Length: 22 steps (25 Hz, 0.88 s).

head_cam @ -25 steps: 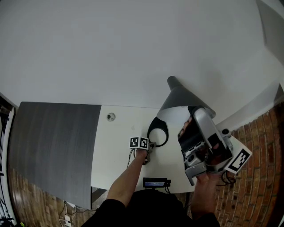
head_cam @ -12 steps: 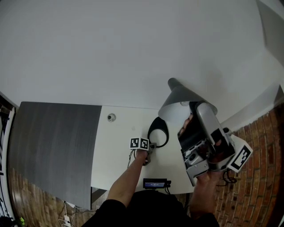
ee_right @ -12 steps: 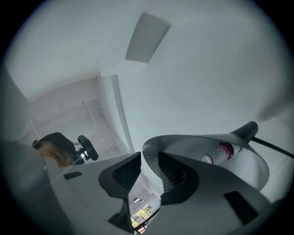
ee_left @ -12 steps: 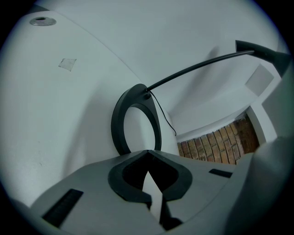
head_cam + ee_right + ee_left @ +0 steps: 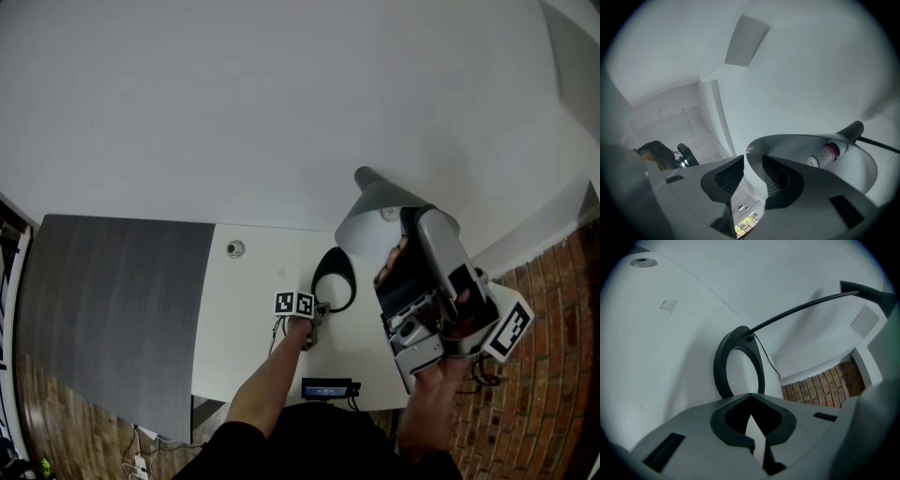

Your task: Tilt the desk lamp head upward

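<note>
- Tilting the lamp head falls to the right gripper. It comes at the shade from below, jaws a little apart, with the shade's rim sitting in the gap between them.
- We see open space beside the rim there, so we judge it hooked against one jaw rather than pinched.
- Inside the shade's open mouth the bulb shows plainly. The mouth faces outward more than straight down at the worktop, so we take the tilt to be under way but not finished.
- Our left gripper has its jaws pressed together on nothing. It sits low over the worktop, just beside the ring-shaped lamp base; we cannot tell whether it touches the ring.
- We read that placing as a guard, there to stop the light base sliding or tipping while the head is pushed.
- The thin stem rises from the ring's far edge and arches over to the head. We think this long lever is why the base needs watching.
- We expect the next move to be a gentle lift at the rim, so that only the head turns.
</note>
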Motion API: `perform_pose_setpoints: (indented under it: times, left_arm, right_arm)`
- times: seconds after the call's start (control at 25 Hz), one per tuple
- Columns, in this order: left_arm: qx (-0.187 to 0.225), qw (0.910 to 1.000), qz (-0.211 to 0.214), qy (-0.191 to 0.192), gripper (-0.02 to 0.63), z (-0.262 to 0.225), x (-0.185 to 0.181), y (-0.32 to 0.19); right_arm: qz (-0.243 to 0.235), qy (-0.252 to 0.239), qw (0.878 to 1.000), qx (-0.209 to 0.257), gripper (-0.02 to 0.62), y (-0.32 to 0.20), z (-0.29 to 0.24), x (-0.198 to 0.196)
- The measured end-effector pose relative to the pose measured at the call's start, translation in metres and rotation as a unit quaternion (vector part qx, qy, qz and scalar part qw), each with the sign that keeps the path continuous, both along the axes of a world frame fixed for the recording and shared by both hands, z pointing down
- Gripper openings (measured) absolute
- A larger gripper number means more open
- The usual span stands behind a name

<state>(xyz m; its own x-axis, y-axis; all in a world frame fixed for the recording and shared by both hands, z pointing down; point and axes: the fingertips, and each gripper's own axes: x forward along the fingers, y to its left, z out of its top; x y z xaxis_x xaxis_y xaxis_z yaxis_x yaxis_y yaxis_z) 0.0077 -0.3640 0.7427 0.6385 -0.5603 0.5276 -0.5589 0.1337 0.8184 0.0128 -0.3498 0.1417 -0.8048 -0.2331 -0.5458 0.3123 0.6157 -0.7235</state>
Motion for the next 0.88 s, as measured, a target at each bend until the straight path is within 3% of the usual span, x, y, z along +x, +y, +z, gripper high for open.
perform_pose_setpoints:
  times: [0.88]
  left_arm:
    - [0.005,0.9999,-0.003,0.009,0.011,0.0016,0.0027,0.0001]
  right_arm:
    - [-0.005,-0.014,1.0,-0.027,0.114,-0.0053,-0.0006,0.0009]
